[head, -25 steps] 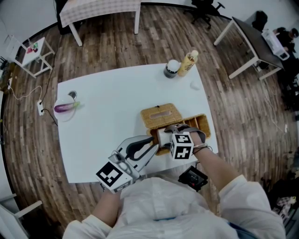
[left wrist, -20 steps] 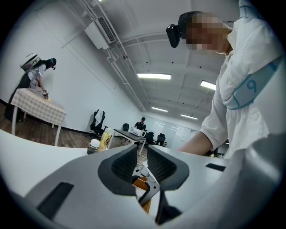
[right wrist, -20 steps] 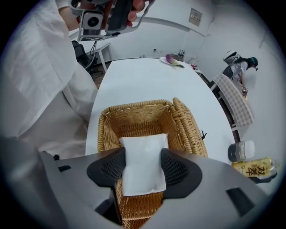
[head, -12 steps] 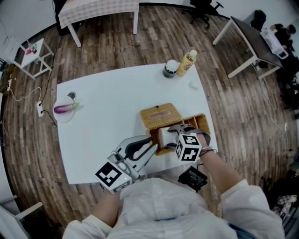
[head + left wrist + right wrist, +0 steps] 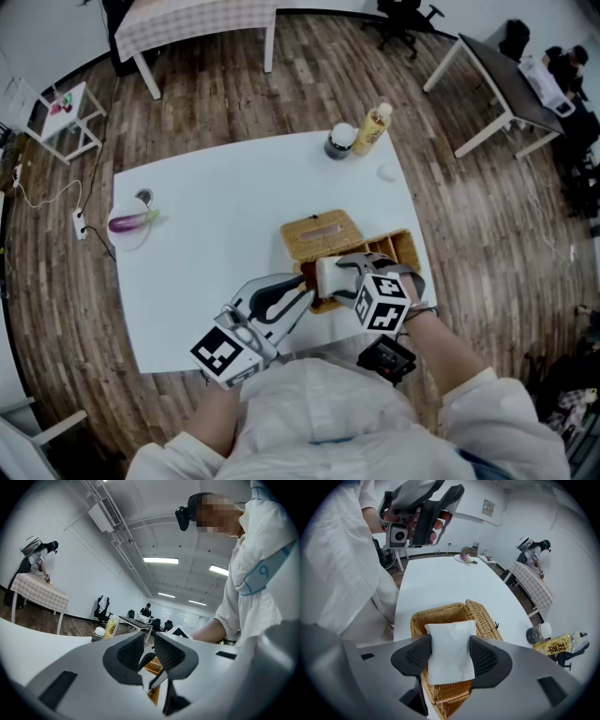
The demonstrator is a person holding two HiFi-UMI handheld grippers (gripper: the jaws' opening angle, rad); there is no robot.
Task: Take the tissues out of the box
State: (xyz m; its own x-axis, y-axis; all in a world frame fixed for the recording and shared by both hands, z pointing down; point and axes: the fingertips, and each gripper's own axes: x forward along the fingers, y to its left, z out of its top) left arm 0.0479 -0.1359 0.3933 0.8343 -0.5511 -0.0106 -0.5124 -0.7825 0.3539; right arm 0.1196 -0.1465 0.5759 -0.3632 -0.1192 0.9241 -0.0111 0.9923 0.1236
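Note:
A woven wicker tissue box (image 5: 401,249) stands near the table's front right, its lid (image 5: 323,232) flipped open towards the far side. My right gripper (image 5: 330,277) is shut on a white tissue pack (image 5: 326,274). In the right gripper view the pack (image 5: 450,641) is pinched between both pads, just above the open box (image 5: 483,616). My left gripper (image 5: 302,291) hovers at the box's front left corner. Its jaws stand a narrow gap apart with nothing between them in the left gripper view (image 5: 149,648).
A yellow bottle (image 5: 373,128) and a capped jar (image 5: 340,141) stand at the table's far edge. A plate with a purple eggplant (image 5: 129,221) sits at the left edge. A black device (image 5: 386,358) hangs by my waist. Other tables and chairs stand around.
My right gripper has drawn back slightly towards me and to the right with the tissue pack in it. The left gripper has stayed put.

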